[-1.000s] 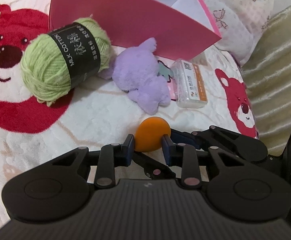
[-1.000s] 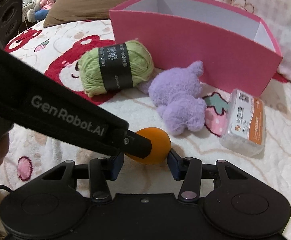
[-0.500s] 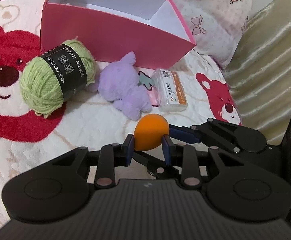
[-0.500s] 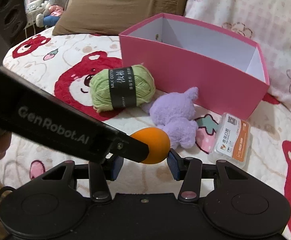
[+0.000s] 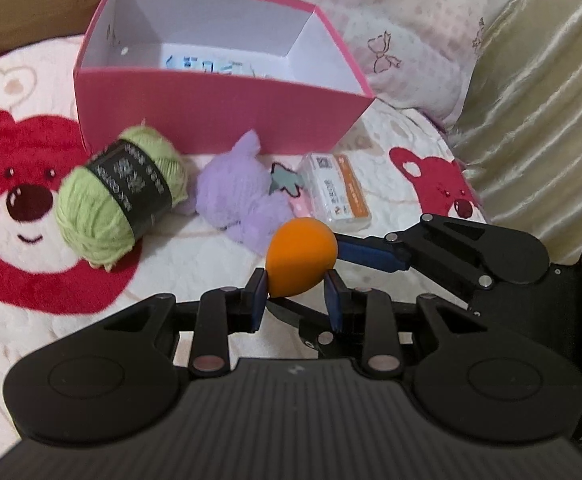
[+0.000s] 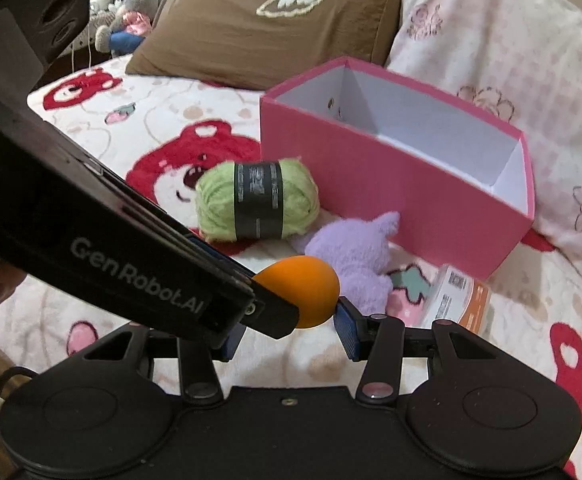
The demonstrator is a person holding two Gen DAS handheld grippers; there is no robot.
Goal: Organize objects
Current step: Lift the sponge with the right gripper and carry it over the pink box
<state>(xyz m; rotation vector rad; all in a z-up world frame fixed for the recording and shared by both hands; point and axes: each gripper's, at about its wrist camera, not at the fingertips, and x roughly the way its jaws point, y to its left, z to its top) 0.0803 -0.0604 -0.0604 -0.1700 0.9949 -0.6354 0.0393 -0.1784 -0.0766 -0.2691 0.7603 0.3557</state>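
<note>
Left wrist view. Pink box (image 5: 211, 116), open-topped, white inside, stands at the far side of a bear-print blanket (image 5: 71, 280). It holds one pale flat item with blue markings (image 5: 207, 65) on its floor; the markings are too blurred to read. Near the box's front wall, left to right: green yarn ball (image 5: 119, 200) with a black paper band, white lettering blurred; purple plush toy (image 5: 239, 196); small clear packet (image 5: 339, 192) with an orange stripe and a printed code square, text too small to read. The packet lies just beside the plush. Orange ball (image 5: 301, 258) sits between the blue pads of the left gripper (image 5: 295, 294), which is clamped narrowly on it. The right gripper (image 5: 371, 254) reaches in from the right, and one blue finger touches the ball's right side.

Right wrist view. The pink box (image 6: 391, 184) is far right, with no contents visible from this angle. Behind it are a brown pillow (image 6: 271, 28) with a white embroidered motif and a pale patterned pillow (image 6: 511, 60). The yarn ball (image 6: 257, 206) lies left of the plush toy (image 6: 355, 256), and the packet (image 6: 459, 300) is near right. The orange ball (image 6: 303, 292) sits between the right gripper's (image 6: 291, 330) pads; its right pad touches the ball, and its left pad is hidden behind the left gripper (image 6: 275, 316), whose black arm reads "GenRobot.AI". Both tools hold the ball above the blanket (image 6: 171, 120). A stuffed toy (image 6: 131, 12) sits far left.
</note>
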